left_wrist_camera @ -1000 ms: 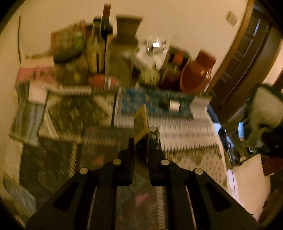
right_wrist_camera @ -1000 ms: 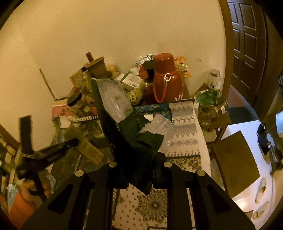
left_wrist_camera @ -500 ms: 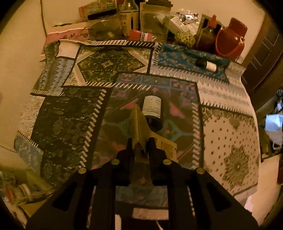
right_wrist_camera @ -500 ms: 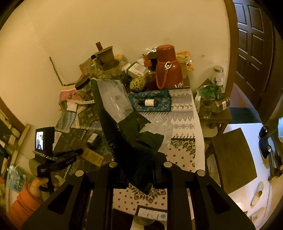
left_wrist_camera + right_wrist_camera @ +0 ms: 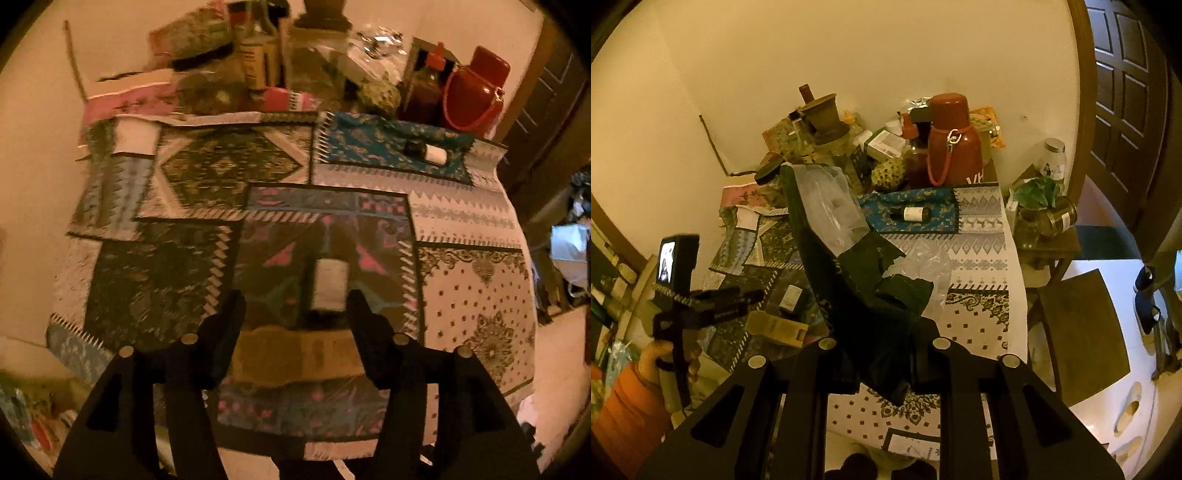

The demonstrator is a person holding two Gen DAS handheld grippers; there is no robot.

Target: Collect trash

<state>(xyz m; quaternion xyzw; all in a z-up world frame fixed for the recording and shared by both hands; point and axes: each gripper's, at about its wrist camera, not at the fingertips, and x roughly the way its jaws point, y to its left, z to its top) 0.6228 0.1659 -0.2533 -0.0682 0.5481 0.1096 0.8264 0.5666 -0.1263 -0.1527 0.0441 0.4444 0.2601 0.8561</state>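
On patchwork cloth (image 5: 476,295): 2 small bottles (image 5: 327,284), 1 tan box (image 5: 299,354) | left tongs (image 5: 295,314) just opened, empty | right tongs (image 5: 882,354) clamp bag (image 5: 857,288)

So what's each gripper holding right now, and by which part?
The right gripper is shut on the dark trash bag, pinching its lower bunched end. The left gripper, jaws just opened, holds nothing; the tan box lies on the table.
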